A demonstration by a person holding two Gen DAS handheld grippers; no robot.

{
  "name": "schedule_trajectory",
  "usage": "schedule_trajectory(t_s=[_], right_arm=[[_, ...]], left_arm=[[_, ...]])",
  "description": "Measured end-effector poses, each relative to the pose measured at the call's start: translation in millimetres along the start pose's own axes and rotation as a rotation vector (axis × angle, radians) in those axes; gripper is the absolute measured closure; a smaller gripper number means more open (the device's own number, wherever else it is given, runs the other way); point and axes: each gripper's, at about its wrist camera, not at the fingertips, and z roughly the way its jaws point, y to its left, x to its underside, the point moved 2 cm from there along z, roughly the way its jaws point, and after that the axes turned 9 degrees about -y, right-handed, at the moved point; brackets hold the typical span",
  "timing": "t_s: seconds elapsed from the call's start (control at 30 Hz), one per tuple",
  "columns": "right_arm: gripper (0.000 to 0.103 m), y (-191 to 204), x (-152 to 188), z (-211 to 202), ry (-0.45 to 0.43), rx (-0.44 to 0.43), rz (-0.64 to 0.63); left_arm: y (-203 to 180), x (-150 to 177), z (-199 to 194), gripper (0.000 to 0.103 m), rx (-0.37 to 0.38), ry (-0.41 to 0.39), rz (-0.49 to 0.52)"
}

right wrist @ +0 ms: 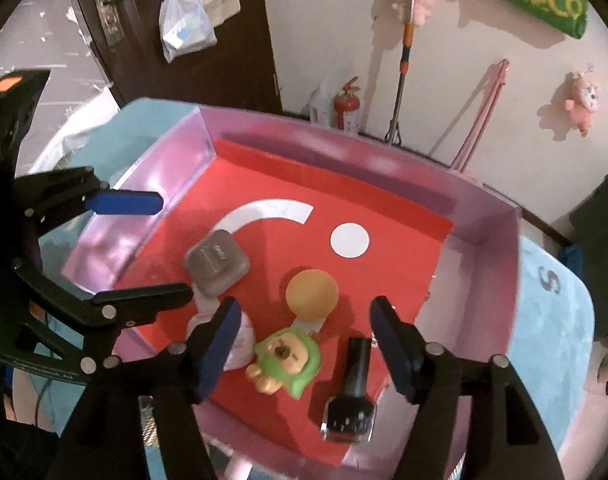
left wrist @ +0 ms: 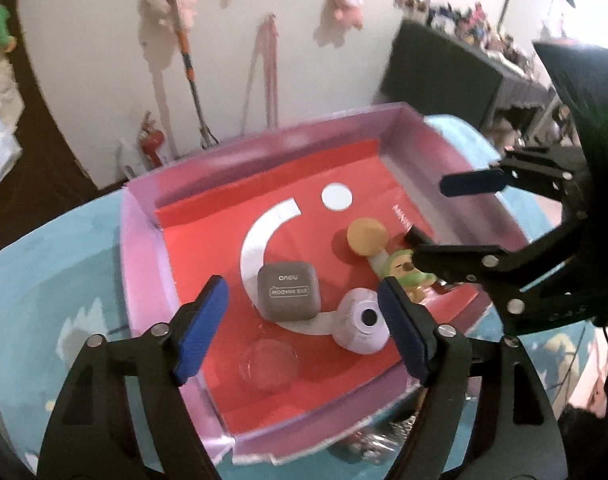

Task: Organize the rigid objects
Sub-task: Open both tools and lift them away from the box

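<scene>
Rigid objects, six in all, lie inside one shallow pink-walled box (left wrist: 143,264) with a smooth red floor printed with a white arc and a white dot; it fills the middle of both views and sits on a pale blue cloth (left wrist: 55,280).

Both hand-held grippers tilt down over the box from its near edges. In the left wrist view the left hand-held gripper (left wrist: 301,330) spreads wide at lower centre, holding nothing, its blue pads (left wrist: 201,330) either side of the grey case. In the right wrist view the right hand-held gripper (right wrist: 304,346) is just as wide and empty, spanning the green toy and the bottle.

Left to right in the left wrist view: a clear round dish (left wrist: 268,364) at the near wall; a matte grey rounded-square eyeshadow case (left wrist: 288,296); a white rounded object with a dark spot (left wrist: 364,322), part hidden by a pad; a tan disc (left wrist: 366,237); a glossy green figurine (left wrist: 410,274) lying on its side, touching the disc's pale stem. In the right wrist view a dark glass nail polish bottle (right wrist: 352,392) with a black cap lies flat at lower right, just beside the figurine.
</scene>
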Motion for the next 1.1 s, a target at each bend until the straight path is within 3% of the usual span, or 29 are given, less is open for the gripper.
schedule_trajectory(t_s=[0.63,0.9,1.1], right_arm=[[0.001,37,51,-150,-0.262,0.069,0.022],[0.000,53,95,-184,-0.352,0.074,0.066],[0.000,69,135,-193,-0.396,0.159,0.063]], left_arm=[[-57,43,-152,0.004,-0.125,-0.397,-0.070],[-78,79,-187,0.000,-0.184,-0.488,-0.083],[-91,114,-197,0.000,-0.202,-0.530,-0.106]])
